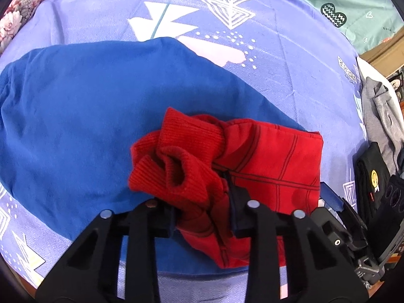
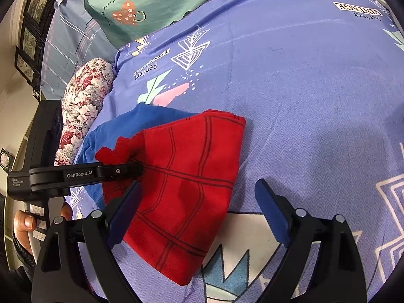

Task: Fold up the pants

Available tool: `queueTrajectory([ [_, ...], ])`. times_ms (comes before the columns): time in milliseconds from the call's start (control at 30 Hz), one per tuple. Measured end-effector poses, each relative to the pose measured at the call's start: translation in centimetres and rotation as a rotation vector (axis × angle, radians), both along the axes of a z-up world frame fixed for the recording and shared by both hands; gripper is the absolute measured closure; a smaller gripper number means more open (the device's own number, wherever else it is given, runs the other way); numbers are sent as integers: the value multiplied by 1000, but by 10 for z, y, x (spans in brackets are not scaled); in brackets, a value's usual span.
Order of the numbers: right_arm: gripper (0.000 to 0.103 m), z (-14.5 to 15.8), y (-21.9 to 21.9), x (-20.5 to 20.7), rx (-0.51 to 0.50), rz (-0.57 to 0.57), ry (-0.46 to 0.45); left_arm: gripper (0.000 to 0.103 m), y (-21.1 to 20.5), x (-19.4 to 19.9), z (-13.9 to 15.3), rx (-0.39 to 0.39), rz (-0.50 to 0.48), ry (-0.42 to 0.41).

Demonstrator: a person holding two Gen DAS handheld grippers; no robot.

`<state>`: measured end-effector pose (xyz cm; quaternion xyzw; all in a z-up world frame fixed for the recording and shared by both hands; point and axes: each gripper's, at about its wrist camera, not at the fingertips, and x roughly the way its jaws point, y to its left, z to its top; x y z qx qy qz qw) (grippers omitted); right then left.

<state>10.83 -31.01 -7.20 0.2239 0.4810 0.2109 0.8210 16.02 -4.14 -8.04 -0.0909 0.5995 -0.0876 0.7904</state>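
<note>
**Left claw clamped on red pants, right claw spread and empty**

Landmark: the red pants point(image 1: 265, 151), red with thin dark grid lines, lying on the lilac printed bedsheet point(image 1: 290, 50).

- Pants partly overlap a blue garment point(image 1: 63, 126) spread flat on the sheet. In the left wrist view the blue cloth runs out to the left of and beyond the pants.
- Ribbed red cuffs point(image 1: 176, 156) are bunched on top of the pants, at the end next to the blue garment.
- Left gripper point(image 1: 204, 224): clenched on the pants. Red fabric is pinched between the black fingers, near a dark seam. In the right wrist view the same gripper point(image 2: 137, 170) comes in from the left and bites the pants' left edge.
- Right gripper point(image 2: 199, 217): jaws spread wide, nothing held. Its left blue pad point(image 2: 126, 214) sits over the pants' near edge; contact can't be told. The other pad is over bare sheet, apart from the pants.
- A hand point(image 2: 25, 223) grips the left tool's handle, left of the pants.
- Floral roll point(image 2: 83, 106) lies beyond the blue garment, at the sheet's edge.
- Grey clothing point(image 1: 381, 116) and a black item with a yellow smiley point(image 1: 373, 176) sit right of the pants, at the sheet's edge.
</note>
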Motion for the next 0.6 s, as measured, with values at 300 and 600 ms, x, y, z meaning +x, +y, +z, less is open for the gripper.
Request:
queueTrajectory([
  [300, 13, 14, 8, -5, -68, -7, -35, 77, 0, -15, 49, -15, -76, -148],
  [600, 9, 41, 29, -3, -194, -21, -54, 77, 54, 5, 41, -47, 19, -150],
])
